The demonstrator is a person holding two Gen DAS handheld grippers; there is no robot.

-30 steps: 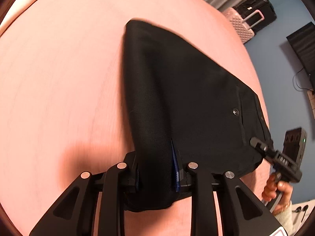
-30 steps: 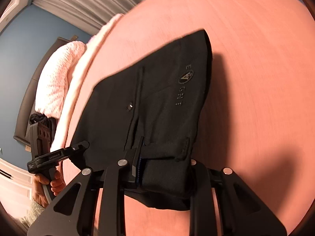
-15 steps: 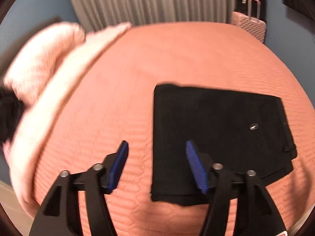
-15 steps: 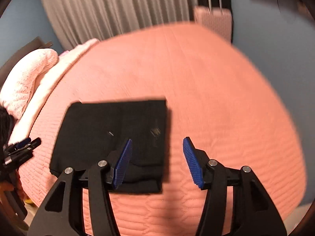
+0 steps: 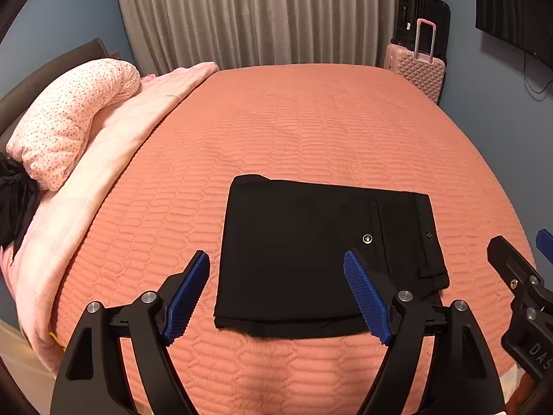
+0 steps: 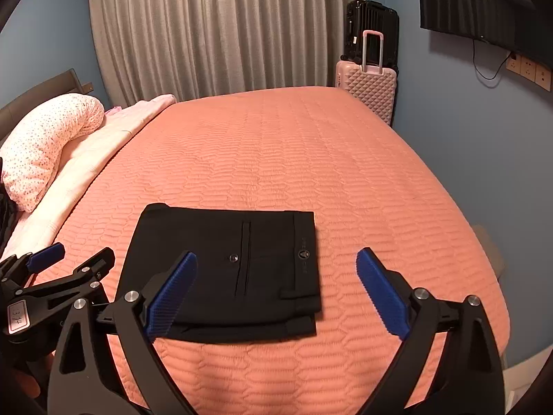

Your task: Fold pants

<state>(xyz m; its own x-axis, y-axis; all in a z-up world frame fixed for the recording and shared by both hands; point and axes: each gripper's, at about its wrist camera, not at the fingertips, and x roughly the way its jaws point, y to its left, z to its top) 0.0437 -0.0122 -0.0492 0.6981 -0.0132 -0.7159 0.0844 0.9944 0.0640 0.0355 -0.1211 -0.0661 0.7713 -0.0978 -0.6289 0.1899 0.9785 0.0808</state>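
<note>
The black pants (image 5: 304, 252) lie folded into a flat rectangle near the front edge of the orange bed (image 5: 311, 121); they also show in the right wrist view (image 6: 224, 266). A back pocket with a button and the waistband face up on the right side. My left gripper (image 5: 276, 294) is open and empty, held back above the pants' near edge. My right gripper (image 6: 276, 294) is open and empty, above the pants' right part. Each gripper shows at the edge of the other's view, the right one (image 5: 518, 283) and the left one (image 6: 65, 263).
A spotted pink pillow (image 5: 69, 121) and a pale pink blanket (image 5: 114, 159) lie along the bed's left side. A pink suitcase (image 5: 414, 69) and a black one (image 5: 421, 10) stand by the curtain (image 5: 259, 17). A wall screen (image 6: 484, 3) hangs at the right.
Both grippers let go of the pants, opened and pulled back and up. The pants dropped from being held to lying flat and folded on the bed.
</note>
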